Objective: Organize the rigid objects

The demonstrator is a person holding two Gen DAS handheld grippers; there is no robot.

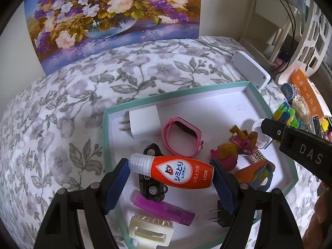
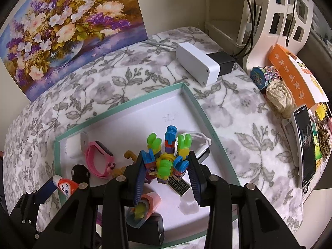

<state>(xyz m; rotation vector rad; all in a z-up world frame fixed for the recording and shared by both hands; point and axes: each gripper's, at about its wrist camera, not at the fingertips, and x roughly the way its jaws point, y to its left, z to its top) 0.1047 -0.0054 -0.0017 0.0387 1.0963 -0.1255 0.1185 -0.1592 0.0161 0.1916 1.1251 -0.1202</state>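
Bedding with a grey leaf print fills both views, a flower painting propped at upper left. On it, at centre frame, lies a mint-rimmed tray with a white charger, pink watch band, toy car and purple lighter inside. The left tongs clamp an orange bottle by its ends over the tray's lower part. The right tongs seem closed around a bright block toy, though its pieces hide the contact.
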